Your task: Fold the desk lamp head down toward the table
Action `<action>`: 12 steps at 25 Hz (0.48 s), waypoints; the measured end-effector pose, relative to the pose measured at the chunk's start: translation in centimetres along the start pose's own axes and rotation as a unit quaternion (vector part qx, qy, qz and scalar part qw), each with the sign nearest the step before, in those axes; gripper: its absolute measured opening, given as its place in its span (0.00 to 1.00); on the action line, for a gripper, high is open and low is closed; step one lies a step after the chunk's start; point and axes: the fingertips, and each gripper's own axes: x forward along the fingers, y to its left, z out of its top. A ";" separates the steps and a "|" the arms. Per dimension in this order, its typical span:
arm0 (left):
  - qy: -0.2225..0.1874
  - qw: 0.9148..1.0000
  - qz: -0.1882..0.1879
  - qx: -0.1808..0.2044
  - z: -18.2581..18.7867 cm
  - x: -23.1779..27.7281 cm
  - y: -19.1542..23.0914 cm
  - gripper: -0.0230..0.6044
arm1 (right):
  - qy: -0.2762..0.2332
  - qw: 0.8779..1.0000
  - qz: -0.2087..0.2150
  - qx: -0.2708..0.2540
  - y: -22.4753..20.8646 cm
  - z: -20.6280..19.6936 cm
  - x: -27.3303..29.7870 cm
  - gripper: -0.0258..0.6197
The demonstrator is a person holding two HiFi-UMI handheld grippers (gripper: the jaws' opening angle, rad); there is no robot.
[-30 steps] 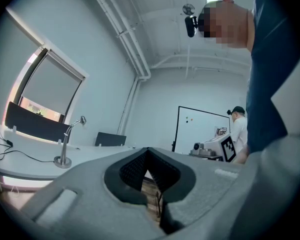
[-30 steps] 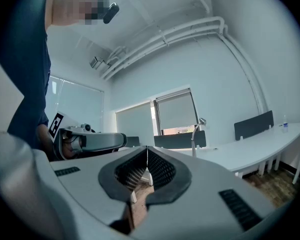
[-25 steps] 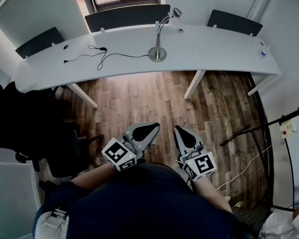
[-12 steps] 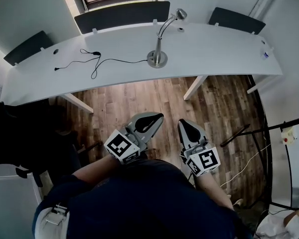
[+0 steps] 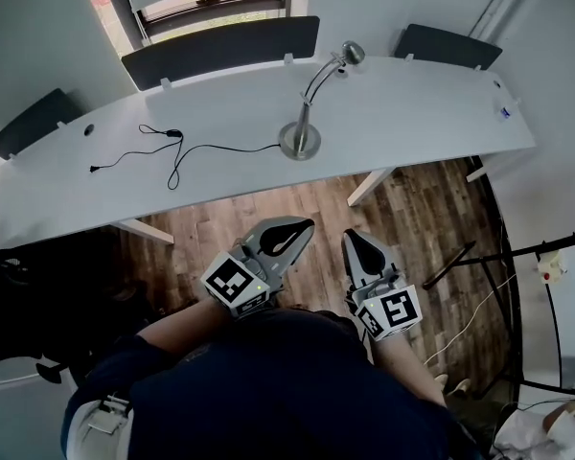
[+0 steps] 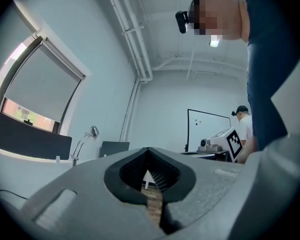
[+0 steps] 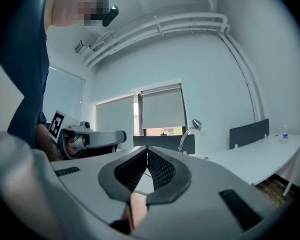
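A silver desk lamp (image 5: 307,113) stands upright on the long white desk (image 5: 412,113), its round base near the front edge and its curved neck rising to the small head (image 5: 351,53). The lamp (image 6: 84,141) appears far off in the left gripper view, and the lamp (image 7: 189,133) stands beyond the jaws in the right gripper view. My left gripper (image 5: 293,231) and right gripper (image 5: 355,242) are held side by side over the wooden floor, well short of the desk. Both are shut with nothing between the jaws.
A black cable (image 5: 172,147) trails across the desk left of the lamp. Dark screens (image 5: 220,51) line the desk's far edge. A small bottle (image 5: 505,113) sits at the right end. White desk legs (image 5: 369,185) stand on the floor ahead. A black stand (image 5: 498,252) and cords lie at right.
Both grippers and the head camera have moved toward the desk; the desk and lamp now sit lower and larger in the head view. Both jaws stayed shut.
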 end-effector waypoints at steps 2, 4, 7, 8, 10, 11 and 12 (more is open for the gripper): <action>-0.001 1.000 0.002 -0.003 0.0 0.6 1.1 0.05 | 0.001 1.000 0.002 -0.002 -0.6 0.1 1.0 0.06; 0.002 1.000 0.010 -0.008 0.1 1.4 2.1 0.05 | 0.001 1.000 0.007 -0.002 -1.5 0.1 1.9 0.06; -0.003 1.000 0.020 -0.002 0.0 2.8 3.6 0.05 | -0.001 1.000 0.019 -0.005 -3.2 0.1 3.4 0.06; -0.006 1.000 0.024 0.002 0.0 3.4 4.0 0.04 | -0.002 1.000 0.024 -0.005 -3.9 0.1 3.9 0.06; -0.006 0.999 0.037 0.005 0.0 4.7 4.9 0.04 | -0.006 0.999 0.034 -0.006 -5.3 0.3 4.7 0.06; -0.003 0.999 0.045 0.006 -0.1 5.4 5.4 0.04 | -0.007 0.999 0.040 -0.008 -6.1 0.4 5.0 0.06; 0.000 0.999 0.052 0.006 -0.2 6.1 5.9 0.04 | -0.008 0.999 0.045 -0.011 -7.0 0.5 5.2 0.06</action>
